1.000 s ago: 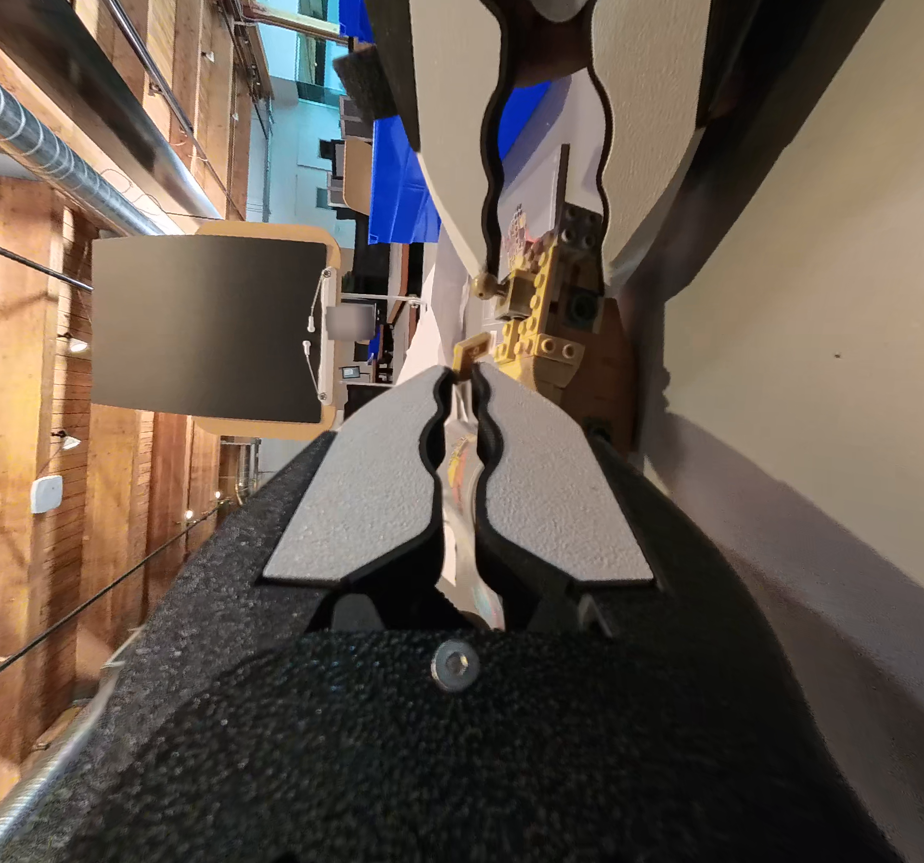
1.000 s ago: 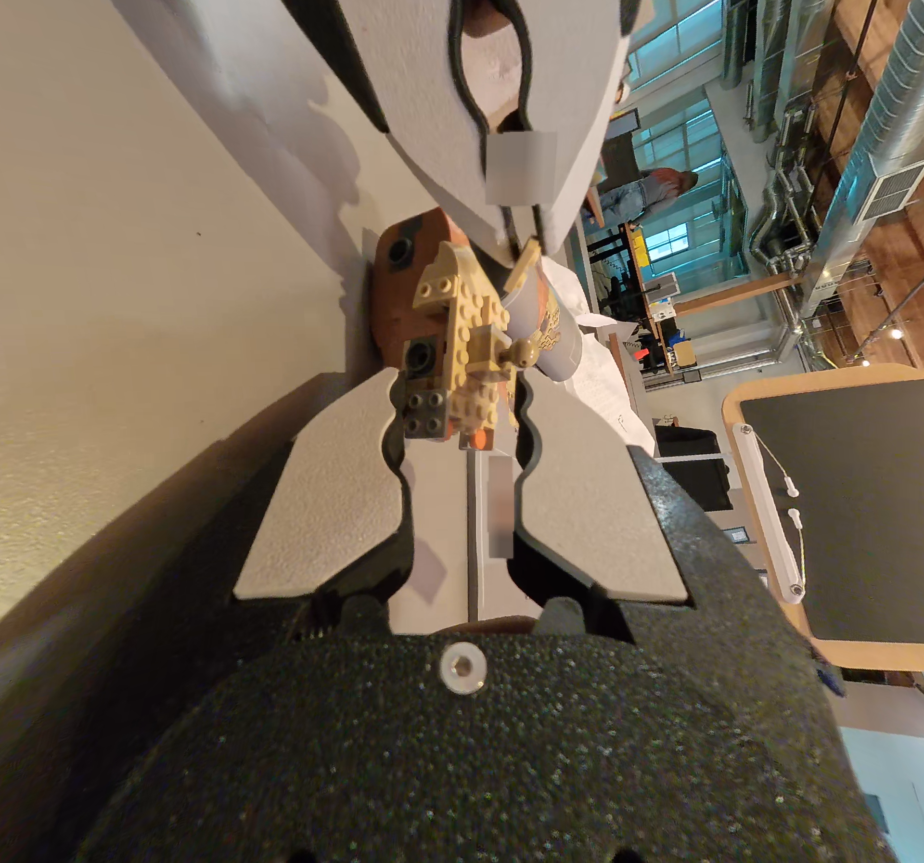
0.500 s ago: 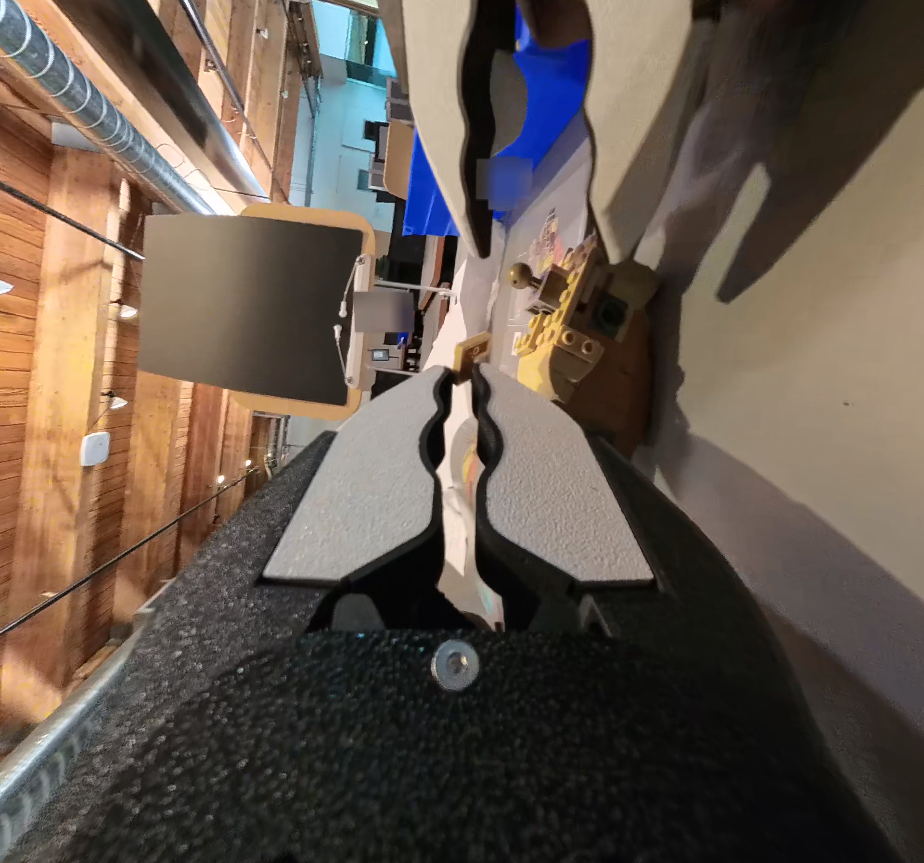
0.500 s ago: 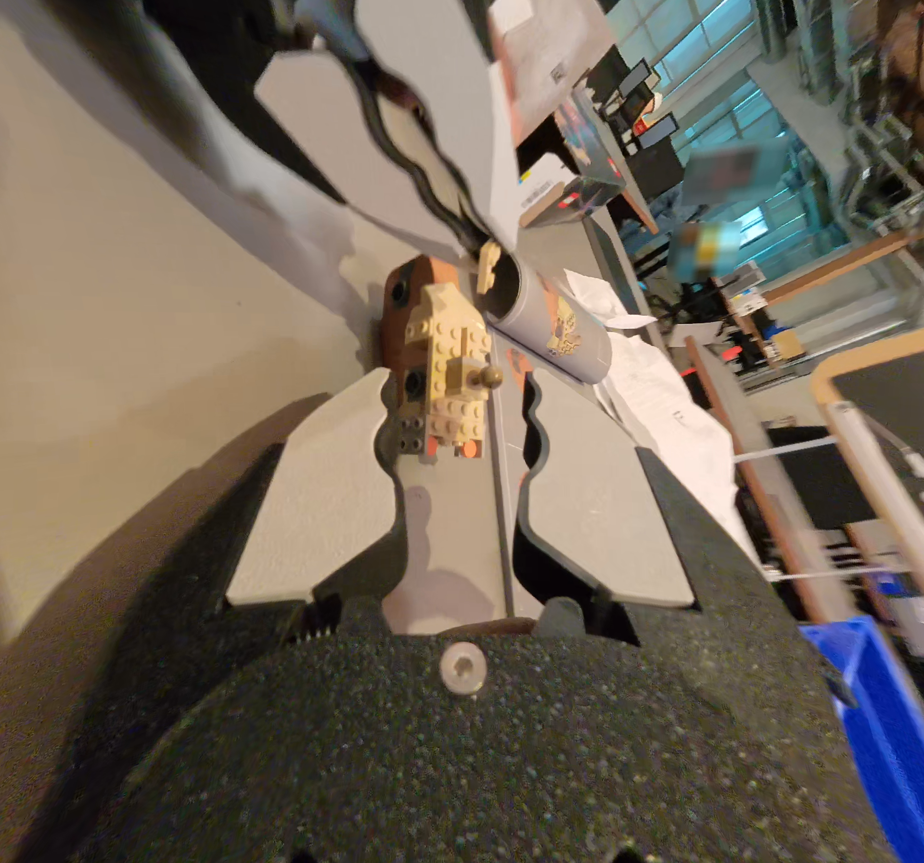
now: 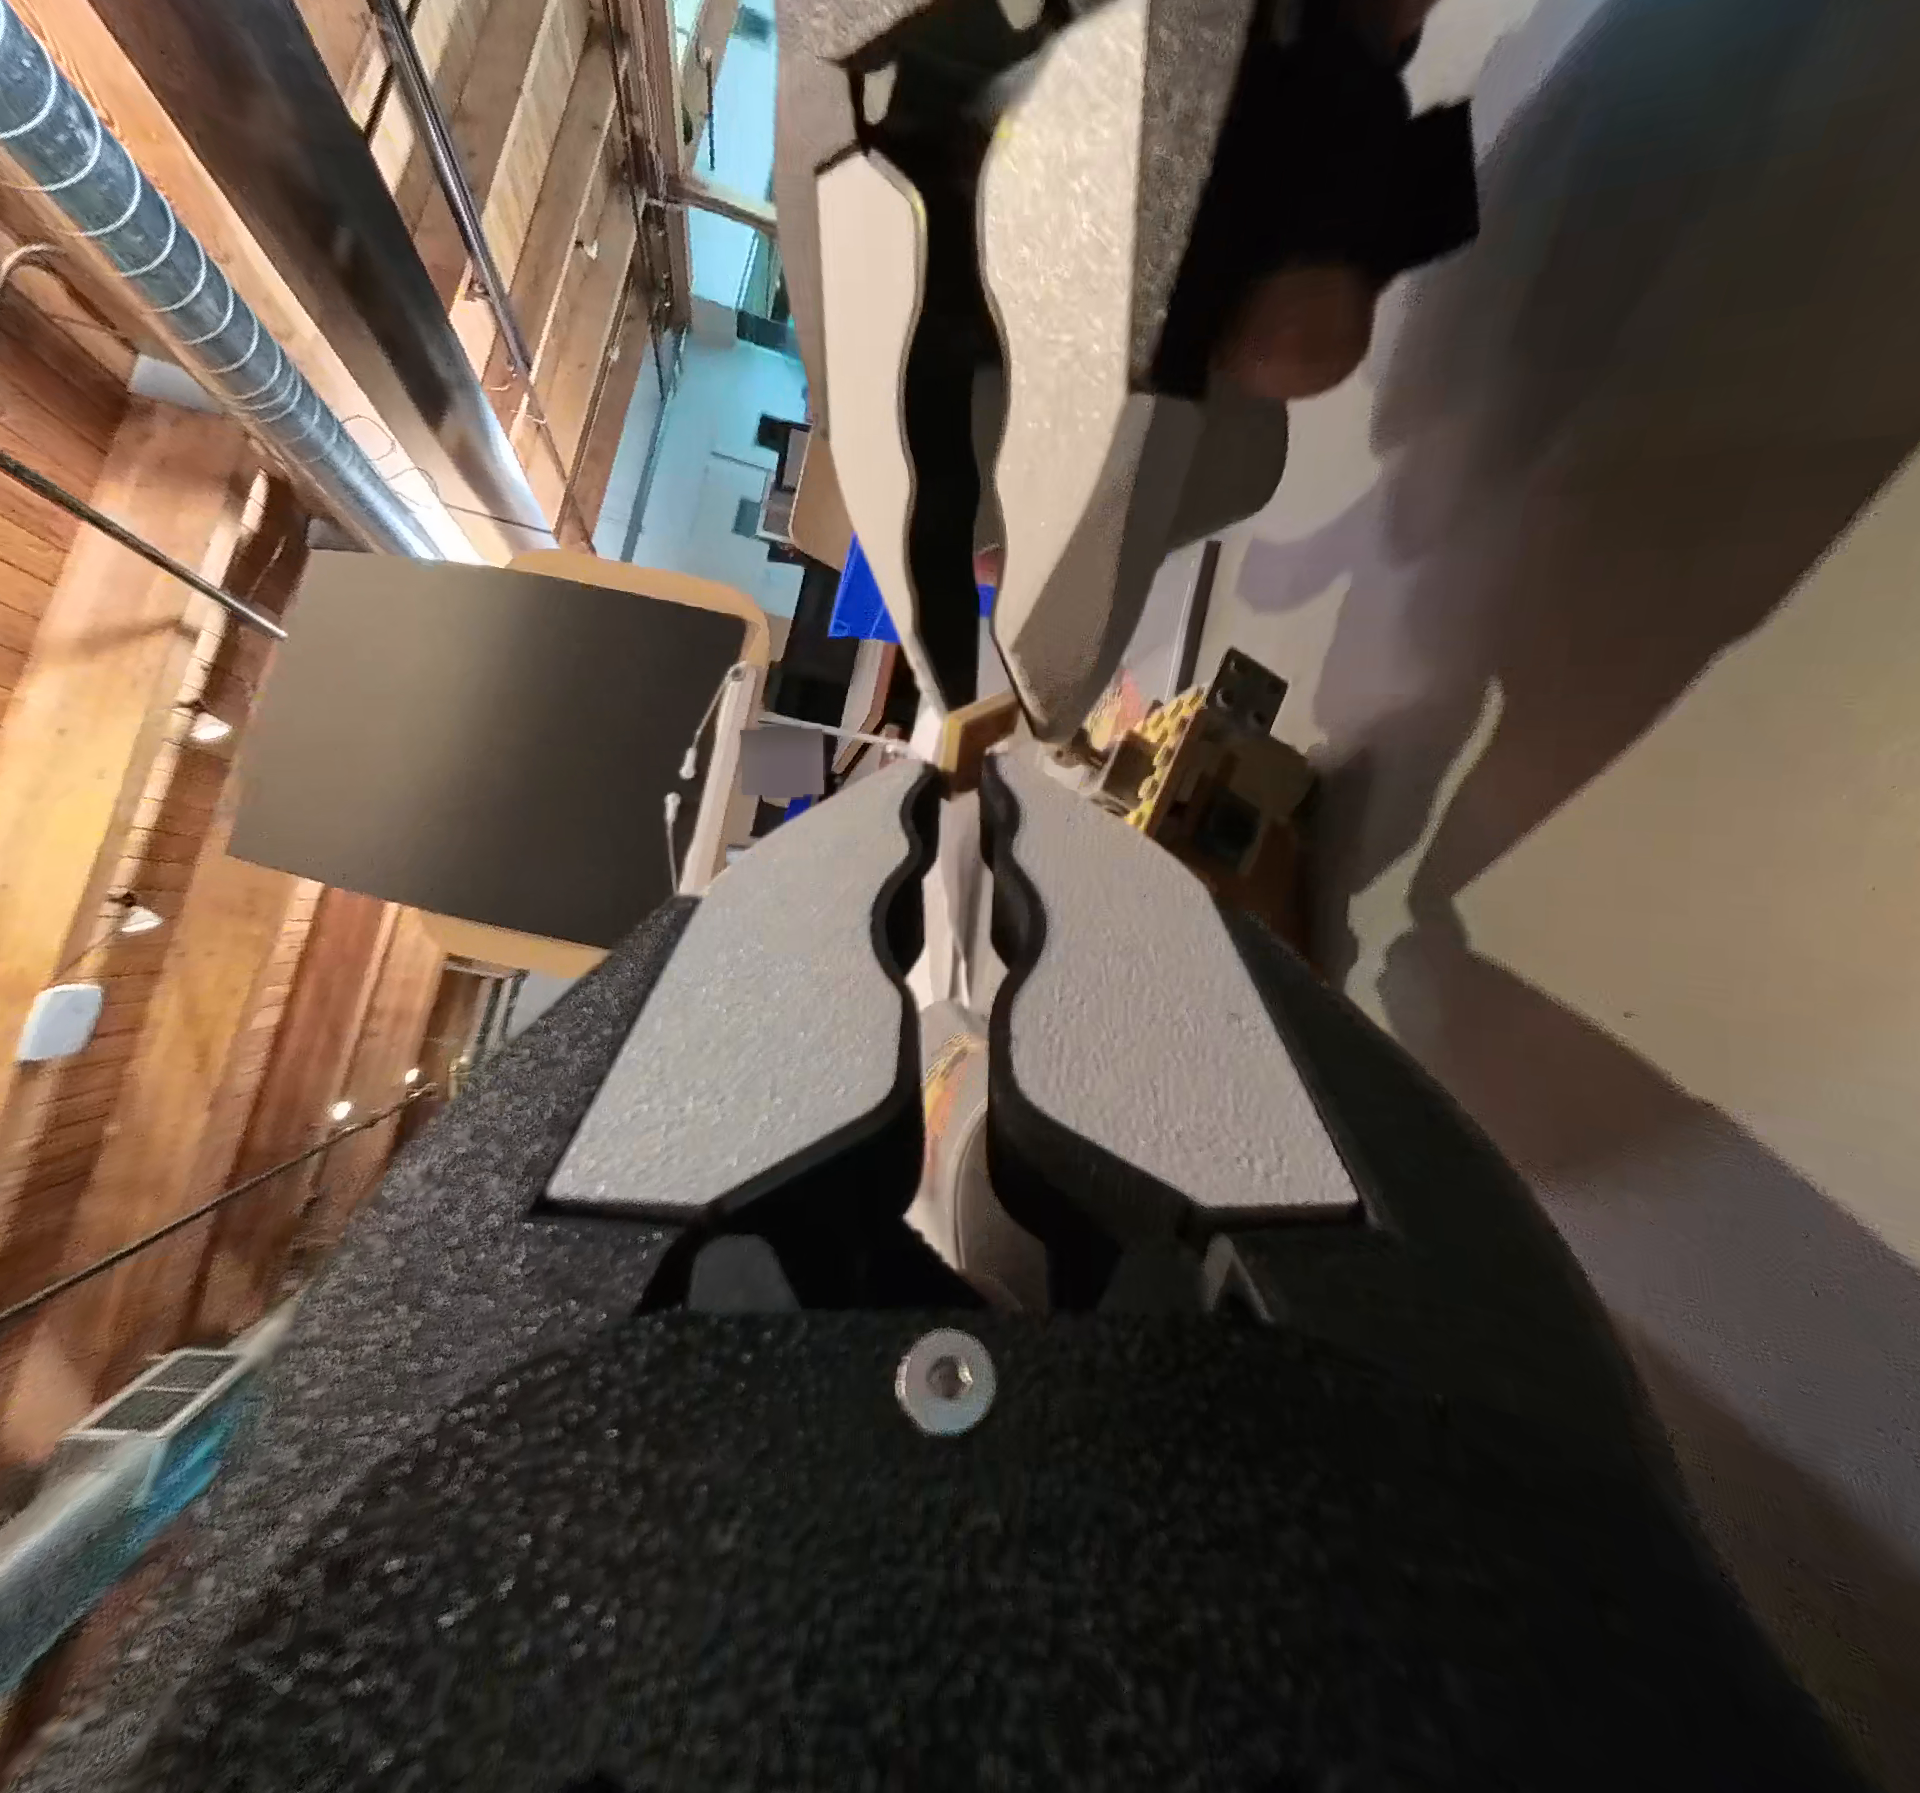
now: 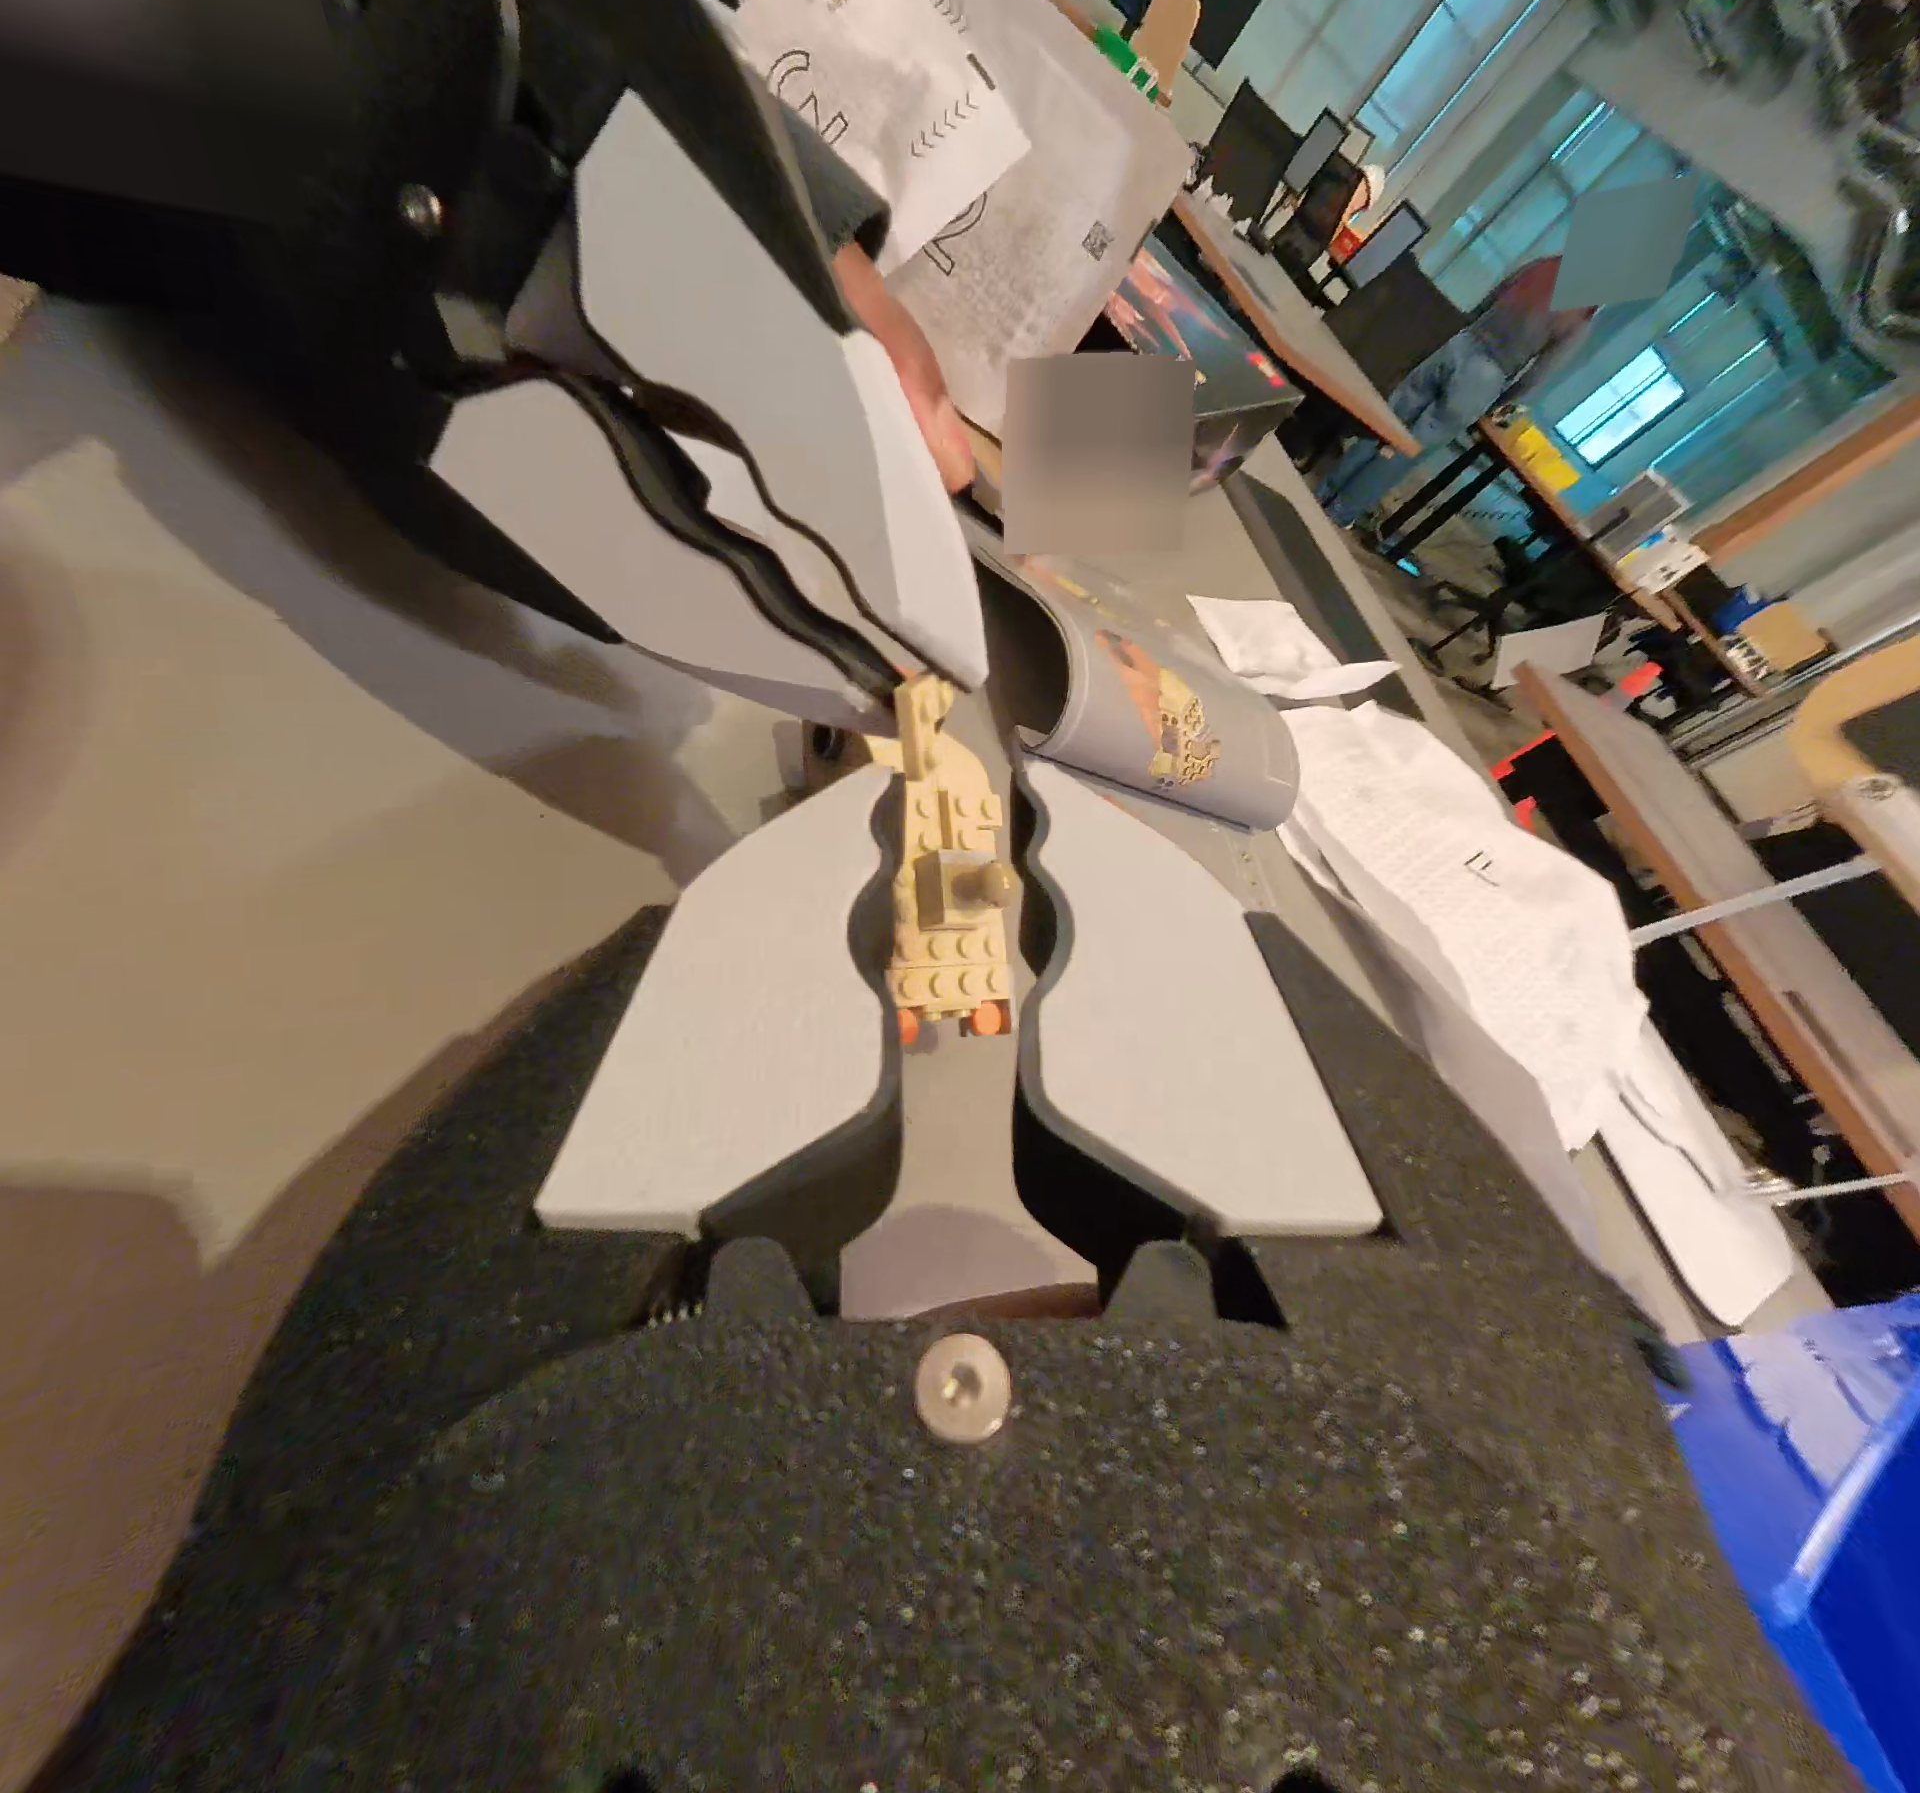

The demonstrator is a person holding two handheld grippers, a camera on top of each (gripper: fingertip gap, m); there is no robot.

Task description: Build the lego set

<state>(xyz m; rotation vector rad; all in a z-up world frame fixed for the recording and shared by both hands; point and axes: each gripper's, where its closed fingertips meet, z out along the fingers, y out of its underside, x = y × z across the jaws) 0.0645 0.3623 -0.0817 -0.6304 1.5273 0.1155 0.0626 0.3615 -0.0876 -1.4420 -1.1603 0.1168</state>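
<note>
Lego model (image 6: 945,922), a tan studded build, sits on the desk (image 6: 312,912) between the right tongs (image 6: 951,787), which bracket it without a visible grip. Left tongs (image 5: 958,779) are nearly closed, pinching a small tan plate (image 5: 971,727) just beside the model. Steady the model, line up the studs, then press squarely.

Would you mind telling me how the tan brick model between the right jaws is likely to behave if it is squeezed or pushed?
The brick model looks stiff, being hard stacked plates. It is probably light, given its small bulk between the right gripper's jaws. Its projecting knob and the small plate at its far end seem likeliest to pop off under sideways pressure.
</note>
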